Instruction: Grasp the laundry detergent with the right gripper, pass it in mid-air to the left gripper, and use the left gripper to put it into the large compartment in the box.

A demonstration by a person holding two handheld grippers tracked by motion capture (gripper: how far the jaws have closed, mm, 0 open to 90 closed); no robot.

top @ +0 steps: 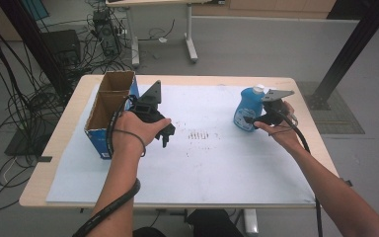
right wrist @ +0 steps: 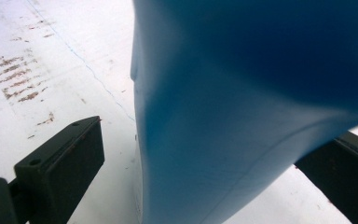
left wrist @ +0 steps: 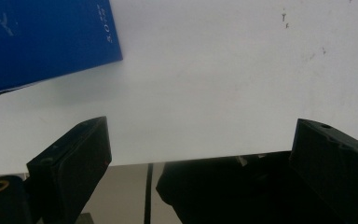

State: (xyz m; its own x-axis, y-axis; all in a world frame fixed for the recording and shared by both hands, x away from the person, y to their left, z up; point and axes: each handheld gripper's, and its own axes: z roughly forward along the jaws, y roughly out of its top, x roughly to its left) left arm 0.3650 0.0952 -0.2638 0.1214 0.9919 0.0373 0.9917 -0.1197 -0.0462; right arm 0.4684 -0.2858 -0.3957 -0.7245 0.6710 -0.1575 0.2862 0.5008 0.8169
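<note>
Blue bottle [top: 248, 109] standing upright at right side of white mat [top: 217, 168], sitting between spread jaws of right gripper [top: 256, 120], not yet clamped. Left gripper [top: 165, 132] hovering empty, jaws apart, beside cardboard box [top: 109, 106]. Grasp step underway; next move probably needing squeeze, then lift toward box.

Table: light wooden top [top: 69, 148]
Cover: 1 white sheet [top: 217, 168], scuffed mid-way
On sheet: blue bottle [top: 247, 111], open cardboard box [top: 109, 108]
</note>
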